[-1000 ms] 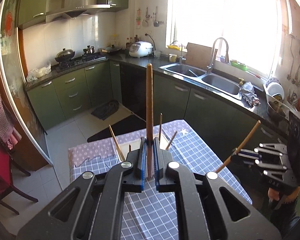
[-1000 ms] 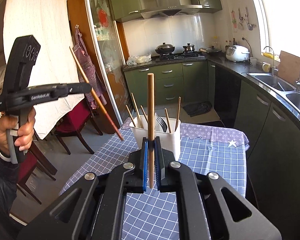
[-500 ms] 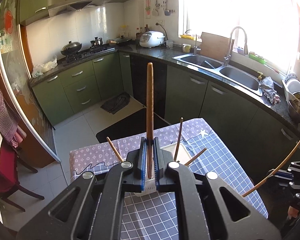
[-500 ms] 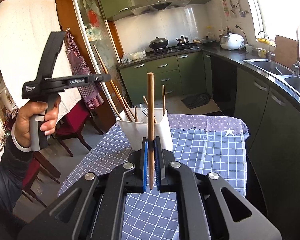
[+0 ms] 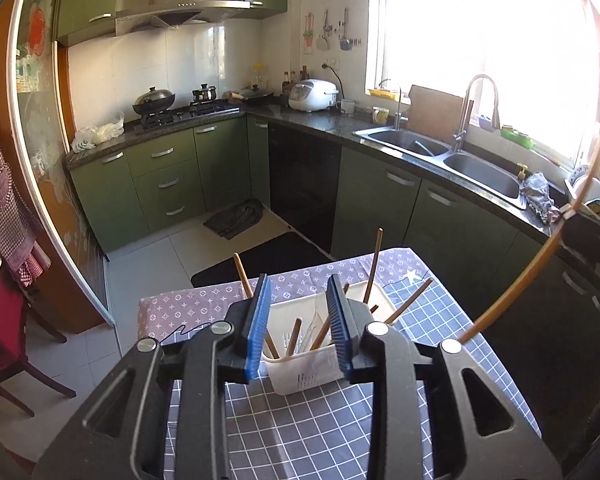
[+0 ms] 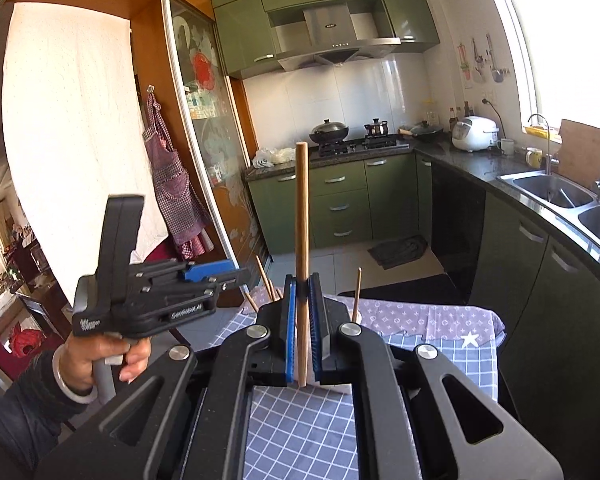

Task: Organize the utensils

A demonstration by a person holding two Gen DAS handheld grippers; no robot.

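Note:
A white utensil holder (image 5: 305,368) stands on the checked tablecloth (image 5: 300,432) with several wooden chopsticks leaning in it. My left gripper (image 5: 299,320) is open and empty, just above the holder. It also shows from the side in the right wrist view (image 6: 216,276). My right gripper (image 6: 303,332) is shut on a wooden chopstick (image 6: 302,240), held upright above the table, with the holder mostly hidden behind it. That chopstick (image 5: 540,256) shows at the right edge of the left wrist view.
The table's far edge has a purple patterned cloth (image 6: 420,320). Green cabinets, a hob with pots (image 5: 156,100) and a double sink (image 5: 440,156) run along the walls. A red chair (image 5: 4,320) stands at the left. A dark mat (image 5: 236,216) lies on the floor.
My left gripper has opened and the chopstick it held now stands in the holder. My right gripper has moved closer to the holder, still holding its chopstick.

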